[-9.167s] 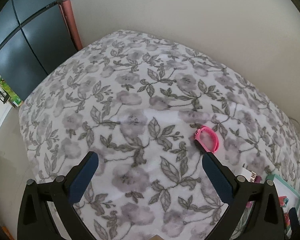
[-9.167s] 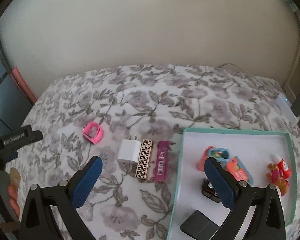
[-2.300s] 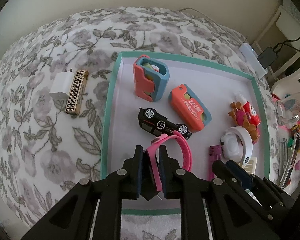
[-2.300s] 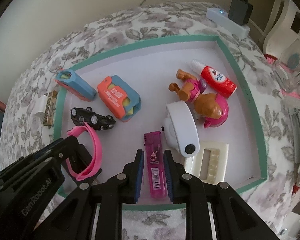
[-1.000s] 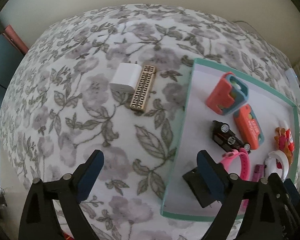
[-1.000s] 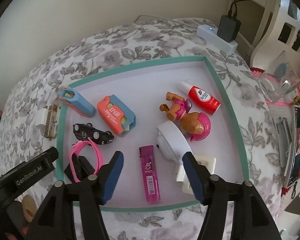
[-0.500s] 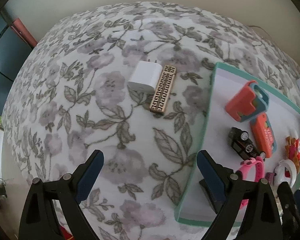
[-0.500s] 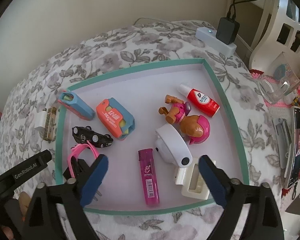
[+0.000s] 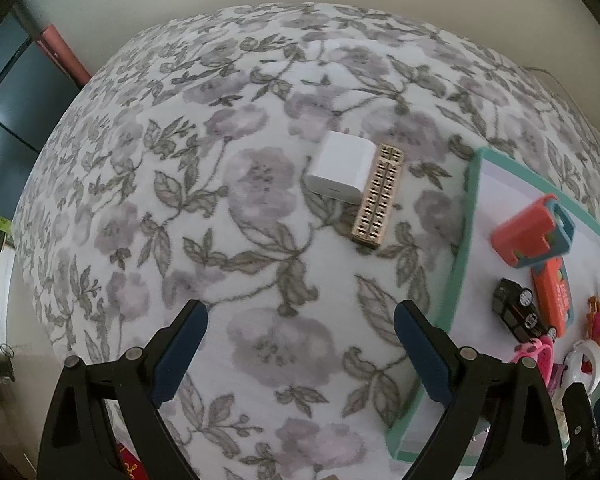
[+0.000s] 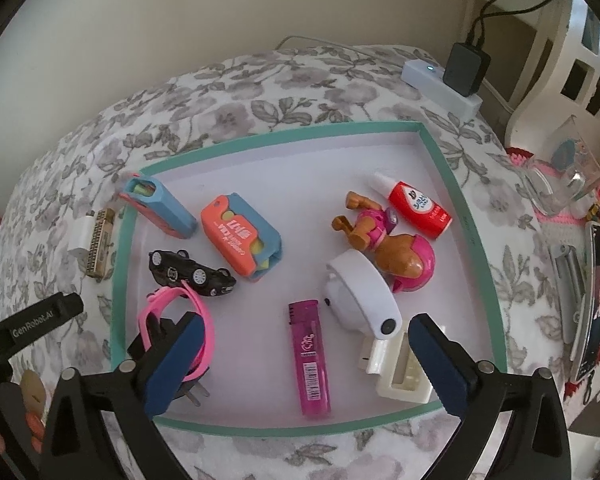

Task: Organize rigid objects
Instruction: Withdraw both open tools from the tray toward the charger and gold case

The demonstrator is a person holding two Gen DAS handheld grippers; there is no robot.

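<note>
Floral bedcover (image 9: 260,340) soft matt cloth; white charger (image 9: 338,168) smooth glossy plastic; tray (image 10: 118,272) matt.

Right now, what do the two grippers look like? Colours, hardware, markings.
Both match: black plastic frames with triangular cut-outs, silver screw heads, dark blue pads on the fingers. Left gripper and right gripper look identical. The left one's body shows white "GenRobot.AI" lettering in the right wrist view. No cables or sleeves visible.

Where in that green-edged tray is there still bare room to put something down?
The far part of the teal-rimmed white tray is bare, between its back rim and the orange-and-blue case. A smaller gap lies between that case and the brown-and-pink toy dog. The near side is crowded: magenta lighter, white band, pink strap, black toy car.
</note>
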